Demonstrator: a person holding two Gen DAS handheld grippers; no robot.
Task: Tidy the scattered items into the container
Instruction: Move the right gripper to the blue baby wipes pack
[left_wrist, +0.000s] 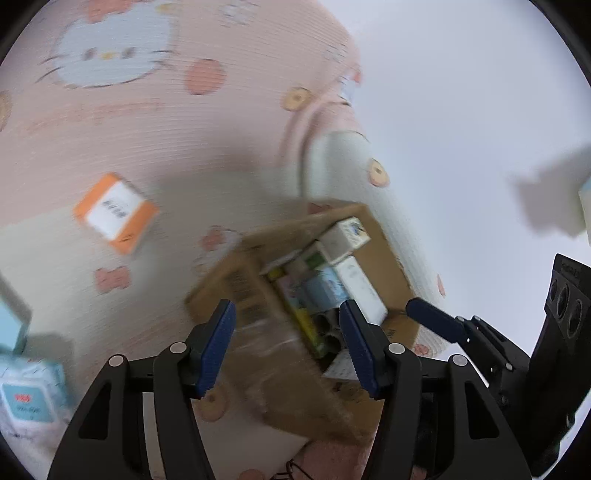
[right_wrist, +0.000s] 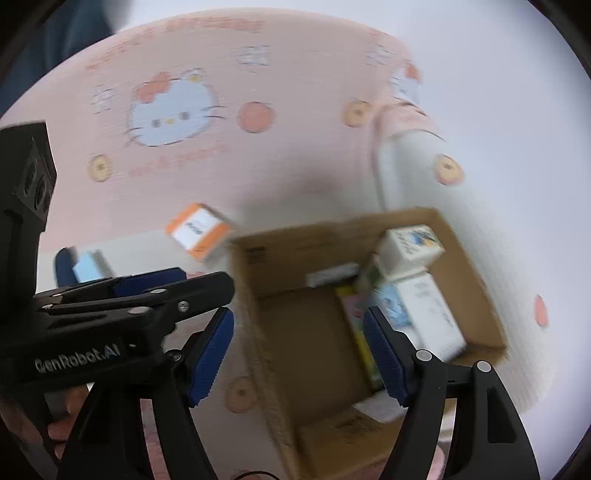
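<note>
Left tongs: your left tongs (left_wrist: 286, 343) stand spread wide with nothing between the blue pads; they hang over the near end of the cardboard box (left_wrist: 391, 273).
Right tongs: your right tongs (right_wrist: 299, 354) are spread too and carry nothing; they point steeply down over the cardboard box (right_wrist: 476, 288).
Container: the box sits open-topped on the pink cartoon-cat mat (left_wrist: 147, 122), near its right edge, with several small cartons already packed along its far and right side. The left part of its floor looks bare in the right wrist view.
Step in hand: judged from the empty tongs above the box, you are between a drop and the next pick.
Next item: the orange-and-white carton (left_wrist: 115, 214) lies on the mat, well apart from the box to its left; in the right wrist view the same carton (right_wrist: 199, 230) sits just beyond the box's far-left corner.
Axis: the carton's long axis appears to run diagonally, from upper left to lower right in the left wrist view, its white label face up. Blur makes finer detail uncertain.
How to do it well: bring one pair of tongs across the short width, square to the long sides, so the pads close on flat faces, not corners.
Other strays: a pale blue packet (left_wrist: 26, 402) lies at the left edge of the left wrist view; leave it for later.
</note>
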